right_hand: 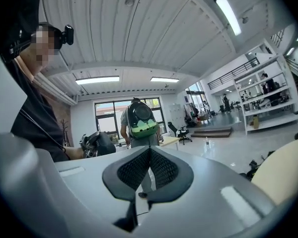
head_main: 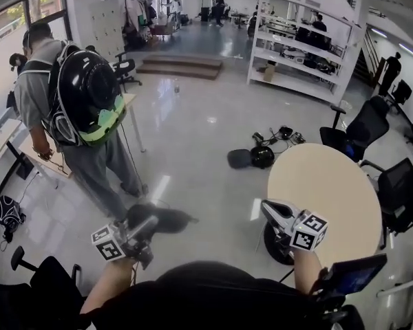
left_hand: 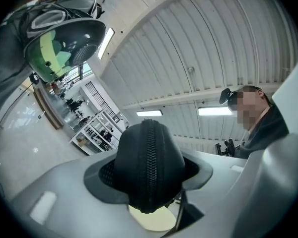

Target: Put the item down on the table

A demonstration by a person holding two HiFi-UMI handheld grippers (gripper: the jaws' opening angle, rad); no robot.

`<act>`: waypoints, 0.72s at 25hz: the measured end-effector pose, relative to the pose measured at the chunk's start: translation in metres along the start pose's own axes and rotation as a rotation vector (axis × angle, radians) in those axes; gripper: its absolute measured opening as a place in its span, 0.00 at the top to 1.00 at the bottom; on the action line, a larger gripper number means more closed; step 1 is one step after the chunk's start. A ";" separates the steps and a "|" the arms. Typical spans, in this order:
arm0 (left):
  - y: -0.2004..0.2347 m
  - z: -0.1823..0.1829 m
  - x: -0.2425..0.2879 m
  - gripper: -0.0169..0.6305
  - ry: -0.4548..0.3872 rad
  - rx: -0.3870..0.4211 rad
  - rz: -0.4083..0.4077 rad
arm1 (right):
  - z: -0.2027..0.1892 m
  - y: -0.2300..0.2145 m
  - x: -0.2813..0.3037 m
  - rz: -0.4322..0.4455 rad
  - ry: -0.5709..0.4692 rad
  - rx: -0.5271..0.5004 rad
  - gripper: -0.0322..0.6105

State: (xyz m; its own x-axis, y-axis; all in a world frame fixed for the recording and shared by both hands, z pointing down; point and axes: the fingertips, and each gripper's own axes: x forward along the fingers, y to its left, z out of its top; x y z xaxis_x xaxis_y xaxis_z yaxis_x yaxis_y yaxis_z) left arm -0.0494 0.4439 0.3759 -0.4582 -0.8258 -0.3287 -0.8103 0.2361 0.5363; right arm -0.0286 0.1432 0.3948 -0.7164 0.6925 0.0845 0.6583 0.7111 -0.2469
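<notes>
Left gripper view shows the black zippered pouch (left_hand: 148,167) pinched between the jaws of the left hand-held gripper (head_main: 146,227), zip running up its middle. In the head view the pouch is held in the air over the floor (head_main: 193,150), well left of the round beige counter (head_main: 330,184) and not touching it. The right hand-held gripper (right_hand: 149,171) has its jaws pressed together on nothing, near the counter's left edge, and farther off a person (head_main: 38,88) wearing a black-and-green backpack (head_main: 89,98) stands with back turned.
</notes>
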 end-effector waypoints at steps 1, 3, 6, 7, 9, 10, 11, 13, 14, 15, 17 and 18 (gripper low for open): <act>0.005 0.000 0.017 0.57 -0.002 0.008 0.005 | 0.008 -0.017 0.003 0.017 0.003 -0.014 0.93; 0.015 -0.001 0.051 0.57 -0.014 0.015 0.012 | 0.023 -0.049 0.004 0.042 0.005 -0.044 0.93; 0.033 -0.007 0.108 0.57 -0.023 0.013 0.004 | 0.039 -0.107 0.000 0.042 -0.012 -0.036 0.93; 0.037 -0.011 0.127 0.57 -0.013 0.017 -0.003 | 0.042 -0.125 -0.002 0.036 -0.019 -0.023 0.93; 0.043 -0.019 0.161 0.57 0.013 0.026 -0.016 | 0.044 -0.158 -0.009 0.022 -0.027 0.000 0.93; 0.046 -0.023 0.176 0.57 0.023 0.028 -0.019 | 0.046 -0.173 -0.014 0.016 -0.029 0.008 0.93; 0.050 -0.025 0.190 0.57 0.027 0.027 -0.021 | 0.048 -0.187 -0.017 0.010 -0.030 0.015 0.93; 0.060 -0.029 0.214 0.57 0.032 0.019 -0.020 | 0.051 -0.214 -0.021 -0.001 -0.031 0.028 0.93; 0.066 -0.030 0.224 0.57 0.036 0.015 -0.019 | 0.051 -0.225 -0.021 -0.007 -0.032 0.034 0.93; 0.072 -0.031 0.232 0.57 0.043 0.011 -0.019 | 0.052 -0.234 -0.020 -0.013 -0.031 0.037 0.93; 0.084 -0.028 0.244 0.57 0.054 0.002 -0.026 | 0.056 -0.246 -0.017 -0.027 -0.030 0.040 0.93; 0.091 -0.025 0.249 0.57 0.057 -0.004 -0.031 | 0.058 -0.252 -0.013 -0.037 -0.031 0.043 0.93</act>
State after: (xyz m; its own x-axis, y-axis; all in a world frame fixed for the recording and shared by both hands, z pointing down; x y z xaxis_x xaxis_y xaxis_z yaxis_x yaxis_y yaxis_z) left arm -0.2284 0.2466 0.3628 -0.4109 -0.8607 -0.3006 -0.8223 0.2075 0.5298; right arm -0.1980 -0.0521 0.3997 -0.7472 0.6614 0.0649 0.6211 0.7297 -0.2858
